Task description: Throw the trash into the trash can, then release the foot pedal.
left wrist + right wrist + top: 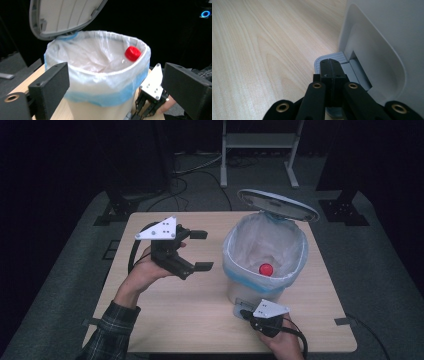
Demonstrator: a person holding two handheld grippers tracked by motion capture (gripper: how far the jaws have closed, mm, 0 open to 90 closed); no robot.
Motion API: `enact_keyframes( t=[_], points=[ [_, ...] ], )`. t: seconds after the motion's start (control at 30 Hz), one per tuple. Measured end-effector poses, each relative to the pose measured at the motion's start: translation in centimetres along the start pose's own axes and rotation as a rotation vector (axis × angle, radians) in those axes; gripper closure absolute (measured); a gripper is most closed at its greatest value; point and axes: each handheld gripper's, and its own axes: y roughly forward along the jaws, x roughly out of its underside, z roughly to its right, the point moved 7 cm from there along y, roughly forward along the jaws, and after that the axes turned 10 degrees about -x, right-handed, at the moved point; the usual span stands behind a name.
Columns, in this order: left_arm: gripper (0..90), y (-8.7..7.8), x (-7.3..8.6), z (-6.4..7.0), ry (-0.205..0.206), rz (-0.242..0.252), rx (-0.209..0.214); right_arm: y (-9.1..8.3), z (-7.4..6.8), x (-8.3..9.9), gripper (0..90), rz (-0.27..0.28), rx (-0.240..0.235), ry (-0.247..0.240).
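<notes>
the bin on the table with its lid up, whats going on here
A person is working a pedal bin on the table with two hand-held grippers. The right hand-held gripper, jaws closed together, presses down on the grey foot pedal at the bin's base, and the lid stands open. A bottle with a red cap lies inside the plastic liner. The left hand-held gripper is open and empty, held beside the bin.

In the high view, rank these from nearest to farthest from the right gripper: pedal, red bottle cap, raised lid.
1. Pedal, under the right gripper at the bin's foot.
2. Red bottle cap, inside the bag.
3. Raised lid, at the bin's far rim.
</notes>
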Motion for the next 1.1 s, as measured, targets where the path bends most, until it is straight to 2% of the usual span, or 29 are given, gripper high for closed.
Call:
enact_keyframes(
  t=[0.37, 0.47, 0.5, 0.6, 0.7, 0.87, 1.1],
  points=[
    [2.6, -2.5, 3.7, 0.2, -0.031, -0.046, -0.102, -0.1, 0.1, -0.1, 89.7, 0.011, -0.006, 0.000],
    [2.6, -2.9, 5.0, 0.5, -0.036, -0.063, -0.121, -0.3, 0.0, -0.1, 89.4, 0.014, -0.022, 0.021],
    [2.6, -3.1, 5.9, 0.7, -0.048, -0.066, -0.125, -0.4, 0.0, -0.2, 88.1, 0.009, -0.023, 0.020],
    [2.6, -3.3, 6.8, 0.8, -0.047, -0.079, -0.137, -0.6, -0.1, -0.3, 87.4, 0.008, -0.024, 0.021],
    [2.6, -3.4, 8.2, 1.1, -0.047, -0.103, -0.160, -1.0, -0.3, -0.7, 86.3, 0.029, -0.034, 0.027],
    [2.4, -3.7, 10.0, 1.6, -0.055, -0.131, -0.177, -1.8, -0.7, -1.4, 83.2, 0.064, -0.042, 0.008],
    [2.3, -4.3, 12.3, 2.2, -0.075, -0.162, -0.204, -2.6, -1.1, -1.2, 79.2, 0.080, -0.062, 0.027]
  ],
)
